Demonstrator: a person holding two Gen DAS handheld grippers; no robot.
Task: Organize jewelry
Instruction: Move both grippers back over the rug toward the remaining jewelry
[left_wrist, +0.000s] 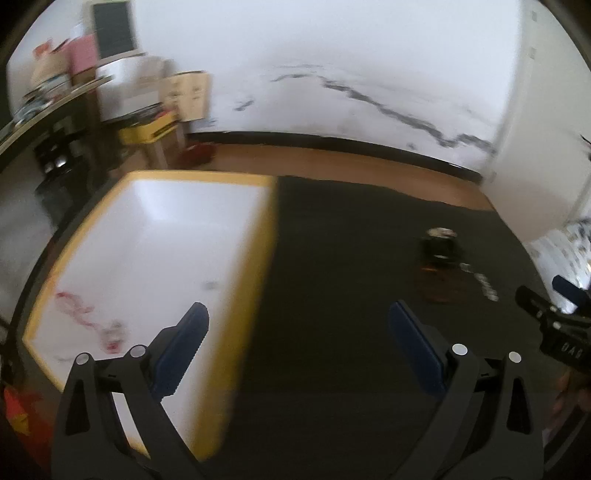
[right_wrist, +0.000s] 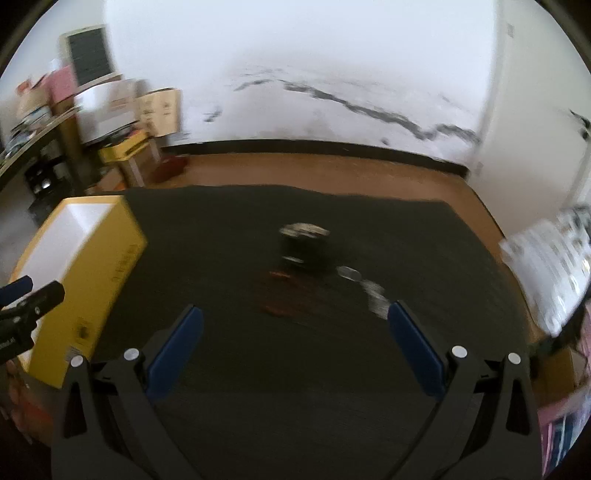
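- Two claws, left claw and right claw, hang wide open and empty over the mat.
- Blurred jewelry lies mid-mat; the box already holds a red piece.
- Judged step: reaching. Next, the right claw must drop onto one piece.

Motion blur in both views: dark round item mid-mat, brown piece and silvery chain beside it, none identifiable. Red strand in yellow-rimmed box smeared. Right claw cut by frame edge.
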